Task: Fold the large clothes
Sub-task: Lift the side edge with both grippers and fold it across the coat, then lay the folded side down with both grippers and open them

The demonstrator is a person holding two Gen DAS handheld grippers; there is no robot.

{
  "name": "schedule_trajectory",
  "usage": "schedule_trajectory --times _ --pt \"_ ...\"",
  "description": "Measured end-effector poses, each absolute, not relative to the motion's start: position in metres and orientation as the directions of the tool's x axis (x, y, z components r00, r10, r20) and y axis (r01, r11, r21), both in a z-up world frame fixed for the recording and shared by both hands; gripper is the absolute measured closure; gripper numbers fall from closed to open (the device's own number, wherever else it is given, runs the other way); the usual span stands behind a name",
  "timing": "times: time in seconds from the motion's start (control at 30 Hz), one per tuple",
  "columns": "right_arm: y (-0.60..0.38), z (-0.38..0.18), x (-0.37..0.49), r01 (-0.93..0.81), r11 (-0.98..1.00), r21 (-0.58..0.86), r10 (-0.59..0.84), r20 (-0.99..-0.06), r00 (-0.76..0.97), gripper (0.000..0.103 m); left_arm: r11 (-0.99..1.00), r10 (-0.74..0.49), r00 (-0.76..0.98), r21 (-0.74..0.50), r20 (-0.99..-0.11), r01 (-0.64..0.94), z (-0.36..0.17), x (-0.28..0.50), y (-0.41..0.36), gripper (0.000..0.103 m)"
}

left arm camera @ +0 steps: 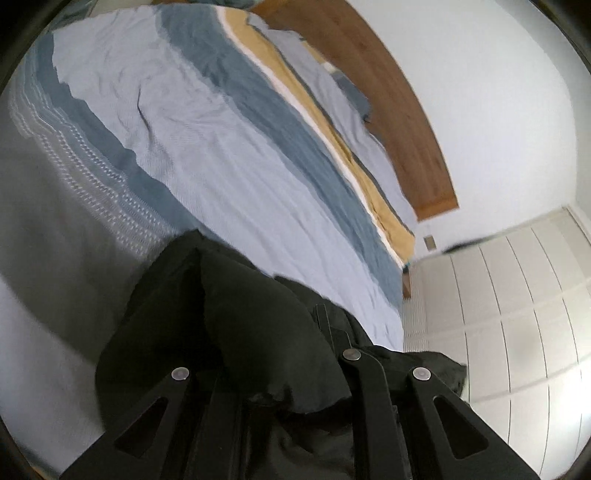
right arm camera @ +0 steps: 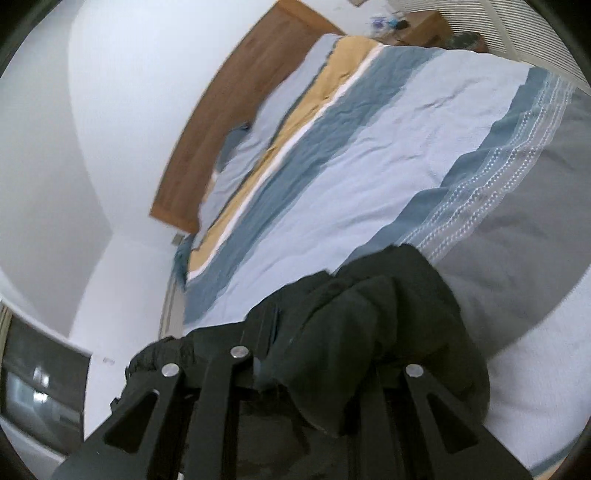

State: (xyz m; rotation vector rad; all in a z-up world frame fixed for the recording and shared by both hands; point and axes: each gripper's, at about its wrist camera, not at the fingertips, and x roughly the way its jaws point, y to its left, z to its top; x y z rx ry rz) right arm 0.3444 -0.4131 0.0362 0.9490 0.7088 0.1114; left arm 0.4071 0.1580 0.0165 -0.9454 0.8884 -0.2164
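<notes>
A black garment [left arm camera: 236, 325] hangs bunched over my left gripper [left arm camera: 266, 354] at the bottom of the left wrist view. The jaws stand close together with the cloth pinched between them, and the fabric hides the fingertips. In the right wrist view the same black garment [right arm camera: 373, 332] drapes over my right gripper [right arm camera: 317, 365], which is shut on a fold of it. Both grippers are held above the near edge of a bed with a blue, tan and white striped cover [left arm camera: 221, 155] [right arm camera: 369, 155].
A wooden headboard [left arm camera: 369, 85] [right arm camera: 229, 118] runs along the white wall at the bed's far end. White panelled wardrobe doors [left arm camera: 517, 314] stand at the right of the left view. A dark screen [right arm camera: 40, 384] sits low left, and a cluttered nightstand [right arm camera: 417, 26] is beyond the bed.
</notes>
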Motion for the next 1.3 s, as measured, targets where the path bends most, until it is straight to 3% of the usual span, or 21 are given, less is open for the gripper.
schedule_trajectory --times 0.37,0.5,0.6,0.77,0.83,0.9,1.07,1.3 --pt "-0.420 -0.041 0.442 0.353 0.649 0.674 0.303 -0.654 0.693 0.087 0.698 -0.423 0.546 -0.644 -0.723 -0.313 -0.074 0.500 0.141 0.085" --pt "-0.420 -0.066 0.454 0.385 0.637 0.668 0.310 -0.680 0.665 0.087 0.697 -0.433 0.526 -0.642 -0.732 -0.319 -0.087 0.505 0.138 0.083" --pt "-0.423 -0.068 0.454 0.398 0.629 0.668 0.309 -0.685 0.660 0.086 0.680 -0.459 0.527 -0.664 -0.715 -0.311 -0.082 0.505 0.144 0.075" --pt "-0.437 -0.064 0.451 0.393 0.543 0.742 0.359 -0.629 0.690 0.068 0.639 -0.496 0.560 -0.715 -0.664 -0.282 -0.058 0.503 0.157 0.043" --pt "-0.442 -0.060 0.449 0.383 0.493 0.781 0.378 -0.589 0.714 0.044 0.653 -0.489 0.563 -0.707 -0.667 -0.271 -0.048 0.502 0.158 0.033" --pt "-0.447 -0.052 0.448 0.371 0.451 0.812 0.381 -0.551 0.743 0.028 0.653 -0.483 0.576 -0.709 -0.660 -0.264 -0.038 0.502 0.159 0.026" --pt "-0.453 -0.018 0.448 0.359 0.495 0.791 0.335 -0.555 0.762 0.027 0.677 -0.424 0.627 -0.688 -0.654 -0.261 -0.006 0.494 0.172 0.013" --pt "-0.423 0.036 0.429 0.251 0.701 0.667 0.303 -0.598 0.742 0.027 0.870 -0.296 0.620 -0.473 -0.727 -0.139 0.038 0.467 0.139 0.011"
